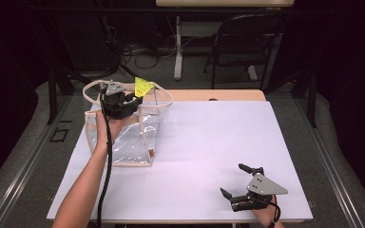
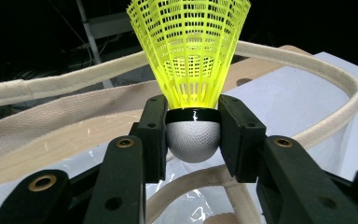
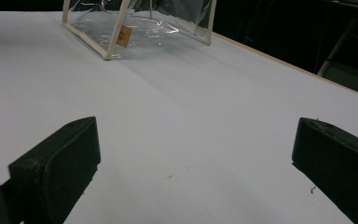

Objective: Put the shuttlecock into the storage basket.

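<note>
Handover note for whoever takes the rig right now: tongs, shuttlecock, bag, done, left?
Left tongs: shut on the yellow shuttlecock, pinching its grey cork, skirt pointing away, held over the bag's open top.
Right tongs: open, holding nothing, low near the front right of the table.
Bag: clear, with cream straps, stands at the table's back left.
Done: shuttlecock picked up and brought to the bag.
Left: probably lower and release it inside.

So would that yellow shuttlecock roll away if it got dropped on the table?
Probably only in a curve: the shuttlecock has a rounded grey nose and a wide cone. Its mesh skirt looks light and springy. The left tongs hold it by the nose over the clear bag, so it would likely land inside.
</note>
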Motion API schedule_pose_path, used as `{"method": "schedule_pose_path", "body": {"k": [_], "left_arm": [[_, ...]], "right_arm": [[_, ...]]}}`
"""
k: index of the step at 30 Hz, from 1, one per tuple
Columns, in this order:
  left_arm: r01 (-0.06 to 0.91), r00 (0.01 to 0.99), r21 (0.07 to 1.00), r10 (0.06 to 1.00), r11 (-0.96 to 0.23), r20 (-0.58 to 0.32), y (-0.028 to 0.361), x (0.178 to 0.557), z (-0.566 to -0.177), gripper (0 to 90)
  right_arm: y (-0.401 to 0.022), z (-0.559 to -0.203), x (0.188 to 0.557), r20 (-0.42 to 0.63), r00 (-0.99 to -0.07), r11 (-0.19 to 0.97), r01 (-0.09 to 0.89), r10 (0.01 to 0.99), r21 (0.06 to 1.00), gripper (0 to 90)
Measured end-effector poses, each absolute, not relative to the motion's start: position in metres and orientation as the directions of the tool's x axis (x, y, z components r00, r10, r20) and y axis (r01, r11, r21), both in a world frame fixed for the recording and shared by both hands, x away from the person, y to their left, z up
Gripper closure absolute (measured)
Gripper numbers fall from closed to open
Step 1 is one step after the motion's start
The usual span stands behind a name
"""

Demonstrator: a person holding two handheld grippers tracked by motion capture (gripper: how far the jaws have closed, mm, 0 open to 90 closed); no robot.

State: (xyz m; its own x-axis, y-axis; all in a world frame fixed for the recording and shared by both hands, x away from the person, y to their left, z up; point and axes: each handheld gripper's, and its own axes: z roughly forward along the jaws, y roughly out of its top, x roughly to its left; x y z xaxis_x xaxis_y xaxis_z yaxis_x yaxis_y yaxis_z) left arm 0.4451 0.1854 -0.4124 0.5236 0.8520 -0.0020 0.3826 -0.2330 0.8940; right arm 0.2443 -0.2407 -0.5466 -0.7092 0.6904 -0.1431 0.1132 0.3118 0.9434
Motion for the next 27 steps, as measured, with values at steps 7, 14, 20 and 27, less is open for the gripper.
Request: {"method": "schedule_pose_path", "body": {"k": [7,14,20,27], "left_arm": [[0.383,0.525,0.895,0.851,-0.229,-0.006,0.183,0.447,-0.414,63.9],[0.385,0.535,0.892,0.845,-0.239,-0.004,0.181,0.448,-0.413,58.8],[0.382,0.541,0.894,0.841,-0.236,-0.010,0.182,0.446,-0.412,50.9],[0.367,0.558,0.896,0.830,-0.250,0.003,0.187,0.437,-0.408,31.9]], "right_arm": [[-0.241,-0.547,0.244,-0.145,-0.709,0.313,0.113,0.691,0.943,0.4],[-0.241,-0.547,0.244,-0.149,-0.710,0.318,0.111,0.689,0.942,0.4],[-0.241,-0.546,0.244,-0.146,-0.709,0.315,0.113,0.690,0.942,0.4],[-0.241,-0.546,0.243,-0.146,-0.709,0.315,0.112,0.690,0.942,0.4]]}}
